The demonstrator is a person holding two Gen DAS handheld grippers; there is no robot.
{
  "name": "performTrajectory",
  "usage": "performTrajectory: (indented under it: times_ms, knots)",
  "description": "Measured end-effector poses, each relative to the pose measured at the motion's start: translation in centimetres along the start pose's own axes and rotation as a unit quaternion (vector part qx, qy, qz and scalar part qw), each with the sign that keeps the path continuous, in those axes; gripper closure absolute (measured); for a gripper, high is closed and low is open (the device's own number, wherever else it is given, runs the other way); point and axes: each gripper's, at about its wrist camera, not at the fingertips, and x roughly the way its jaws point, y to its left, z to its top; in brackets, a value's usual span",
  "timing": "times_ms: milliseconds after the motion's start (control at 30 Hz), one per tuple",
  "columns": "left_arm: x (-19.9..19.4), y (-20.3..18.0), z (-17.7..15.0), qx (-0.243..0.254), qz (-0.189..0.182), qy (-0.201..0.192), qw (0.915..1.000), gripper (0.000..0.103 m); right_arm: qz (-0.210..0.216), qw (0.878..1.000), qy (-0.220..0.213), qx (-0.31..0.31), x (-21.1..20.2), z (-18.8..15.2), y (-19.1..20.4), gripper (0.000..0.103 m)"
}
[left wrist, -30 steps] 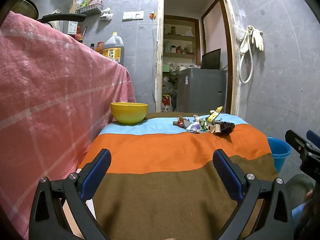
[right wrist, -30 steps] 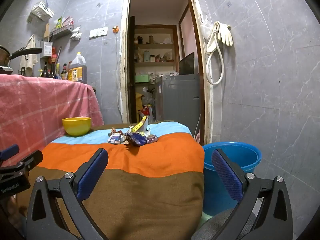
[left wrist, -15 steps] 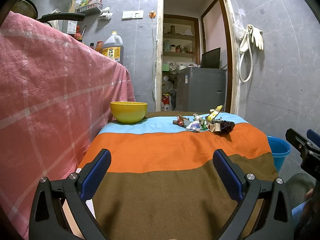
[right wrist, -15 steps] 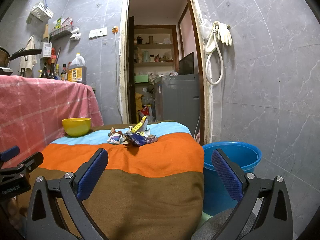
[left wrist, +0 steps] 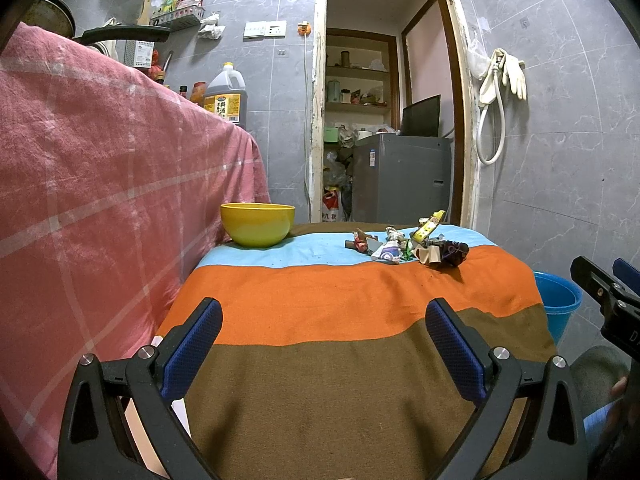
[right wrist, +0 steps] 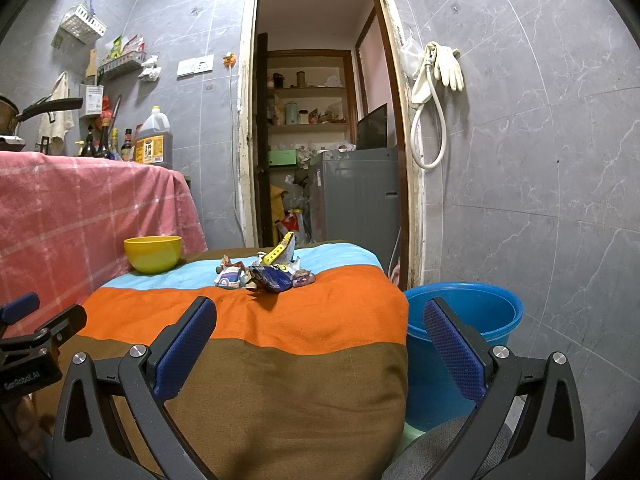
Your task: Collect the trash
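A heap of crumpled wrappers [left wrist: 408, 246] lies on the far part of the striped table cloth [left wrist: 340, 300], on the blue and orange bands; it also shows in the right wrist view [right wrist: 266, 272]. A blue bucket [right wrist: 464, 320] stands on the floor right of the table, and its rim shows in the left wrist view [left wrist: 558, 296]. My left gripper [left wrist: 324, 344] is open and empty over the near brown band. My right gripper [right wrist: 320, 344] is open and empty at the table's near right corner, beside the bucket.
A yellow bowl [left wrist: 258, 224] stands at the table's far left. A pink checked cloth [left wrist: 100, 200] covers a higher counter on the left. An open doorway [right wrist: 320, 140] with a grey appliance lies behind. A tiled wall [right wrist: 540, 160] is on the right.
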Motion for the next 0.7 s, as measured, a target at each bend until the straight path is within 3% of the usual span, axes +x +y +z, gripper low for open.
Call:
performTrajectory:
  times_ms: [700]
  knots:
    - [0.25, -0.19, -0.6, 0.002, -0.001, 0.001, 1.0, 0.003, 0.0, 1.0, 0.0, 0.001, 0.05, -0.06, -0.06, 0.0]
